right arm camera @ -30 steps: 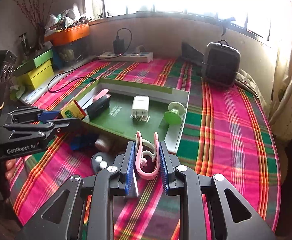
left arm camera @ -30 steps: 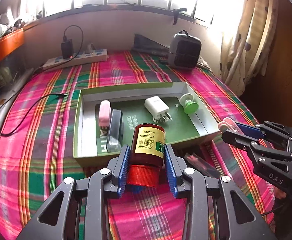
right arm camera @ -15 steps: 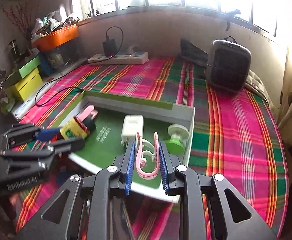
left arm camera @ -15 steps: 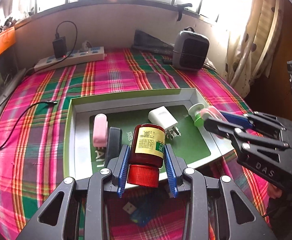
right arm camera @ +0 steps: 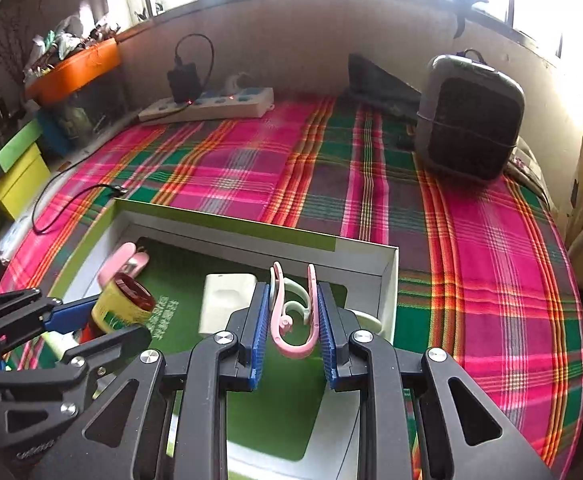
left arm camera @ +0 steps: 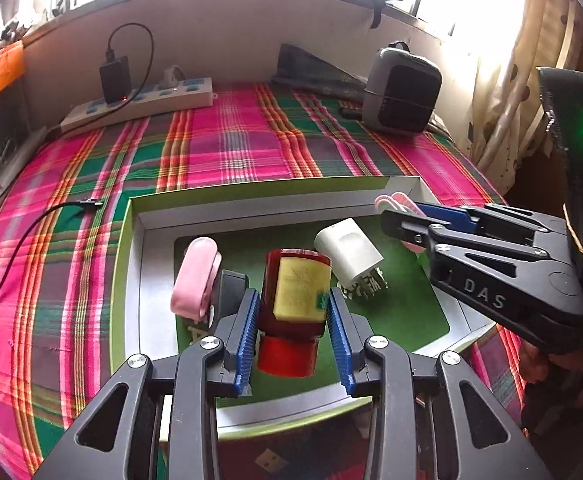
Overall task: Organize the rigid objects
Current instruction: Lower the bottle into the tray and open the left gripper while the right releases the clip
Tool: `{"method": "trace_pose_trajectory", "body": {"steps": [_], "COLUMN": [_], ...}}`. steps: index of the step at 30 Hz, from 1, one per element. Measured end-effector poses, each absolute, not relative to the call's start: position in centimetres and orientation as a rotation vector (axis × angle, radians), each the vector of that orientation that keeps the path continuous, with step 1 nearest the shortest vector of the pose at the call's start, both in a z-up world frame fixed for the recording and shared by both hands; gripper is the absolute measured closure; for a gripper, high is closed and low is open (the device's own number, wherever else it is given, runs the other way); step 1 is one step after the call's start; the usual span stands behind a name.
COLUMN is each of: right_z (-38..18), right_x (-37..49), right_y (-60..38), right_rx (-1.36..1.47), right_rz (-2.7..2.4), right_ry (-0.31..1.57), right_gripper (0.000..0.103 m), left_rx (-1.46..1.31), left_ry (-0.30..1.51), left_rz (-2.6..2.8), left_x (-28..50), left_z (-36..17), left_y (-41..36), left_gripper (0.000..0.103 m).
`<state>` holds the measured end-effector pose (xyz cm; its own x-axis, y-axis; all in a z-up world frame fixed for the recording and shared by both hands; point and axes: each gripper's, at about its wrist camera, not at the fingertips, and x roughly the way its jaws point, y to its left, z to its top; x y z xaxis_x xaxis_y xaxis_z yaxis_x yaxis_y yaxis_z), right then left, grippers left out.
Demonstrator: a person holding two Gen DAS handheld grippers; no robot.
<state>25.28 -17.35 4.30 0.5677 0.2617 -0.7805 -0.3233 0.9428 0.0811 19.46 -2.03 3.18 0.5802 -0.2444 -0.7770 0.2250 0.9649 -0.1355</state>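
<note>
1. Left gripper (left arm camera: 293,322) is clamped on a dark red bottle (left arm camera: 294,300) with a yellow label and red cap; its jaws stand part-way apart, and the blue pads press the bottle's sides. The bottle hangs over the near half of the green-rimmed tray (left arm camera: 139,280).
2. Right gripper (right arm camera: 293,330) is closed as far as it goes on a pink clip (right arm camera: 293,320), a thin U-shaped piece pinched upright between the pads. It hangs over the tray's right end, just inside the right wall.
3. Already lying in the tray: a pink case (left arm camera: 195,276) with a dark grey item beside it toward the left, and a white plug adapter (left arm camera: 349,250) near the middle.
4. Step in hand, as I judge it: carrying both held things over the tray to set them down with the rest.
5. Next move calls for lowering each gripper onto bare green floor. The bottle needs the gap between the pink case and the adapter; the clip needs the free strip at the tray's right end.
6. Release should come only once each thing rests on the floor, since a round bottle may roll against the adapter.
</note>
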Motion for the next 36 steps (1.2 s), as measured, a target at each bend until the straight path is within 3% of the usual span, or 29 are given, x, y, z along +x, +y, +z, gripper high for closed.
{"method": "trace_pose_trajectory", "body": {"steps": [36], "right_z": [2.8], "right_x": [26.4], "right_y": [-16.5], "right_rx": [-0.085], "right_rz": [0.345], "right_ry": [0.926], "right_gripper": [0.079], "left_rx": [-0.011], "left_ry": [0.943], "left_rz": [-0.278], "left_x": [20.6], "left_z": [1.8], "left_y": [-2.7], "left_gripper": [0.072]}}
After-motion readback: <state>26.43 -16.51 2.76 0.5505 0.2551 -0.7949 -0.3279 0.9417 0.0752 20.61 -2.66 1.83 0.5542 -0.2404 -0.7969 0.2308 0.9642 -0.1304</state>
